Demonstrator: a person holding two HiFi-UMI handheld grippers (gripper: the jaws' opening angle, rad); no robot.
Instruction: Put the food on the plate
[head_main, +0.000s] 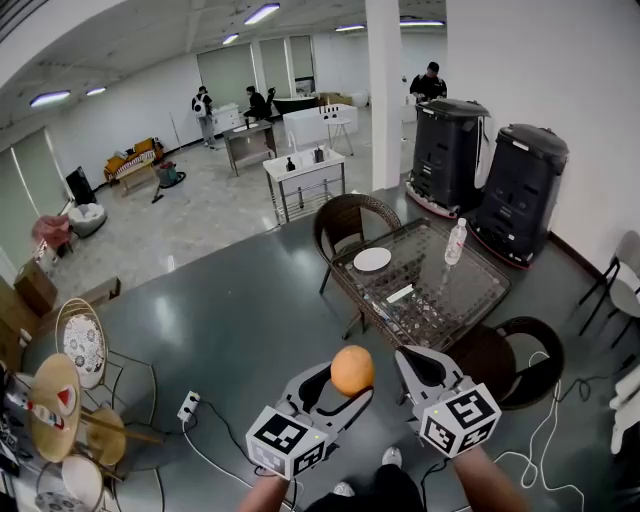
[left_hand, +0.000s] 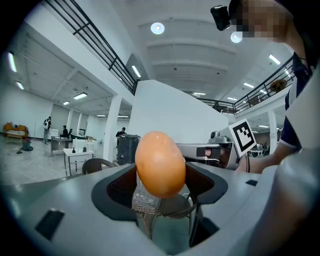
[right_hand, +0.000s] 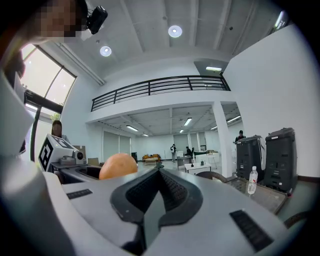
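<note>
A round orange fruit (head_main: 352, 370) is held in the air between the jaws of my left gripper (head_main: 336, 392), which is shut on it. It fills the middle of the left gripper view as the same fruit (left_hand: 160, 164), pads on both sides, and shows at the left of the right gripper view (right_hand: 118, 165). Just to its right, my right gripper (head_main: 407, 356) is shut with nothing in it; its jaws meet along one line (right_hand: 159, 173). A small white plate (head_main: 372, 259) lies on the glass table (head_main: 470, 300) ahead, well beyond both grippers.
A water bottle (head_main: 456, 241) stands on the table's far side. Wicker chairs (head_main: 345, 222) (head_main: 522, 362) flank the table. Two black bins (head_main: 445, 150) (head_main: 522, 190) stand behind it by a white pillar (head_main: 384, 90). A power strip (head_main: 187, 406) and cables lie on the floor.
</note>
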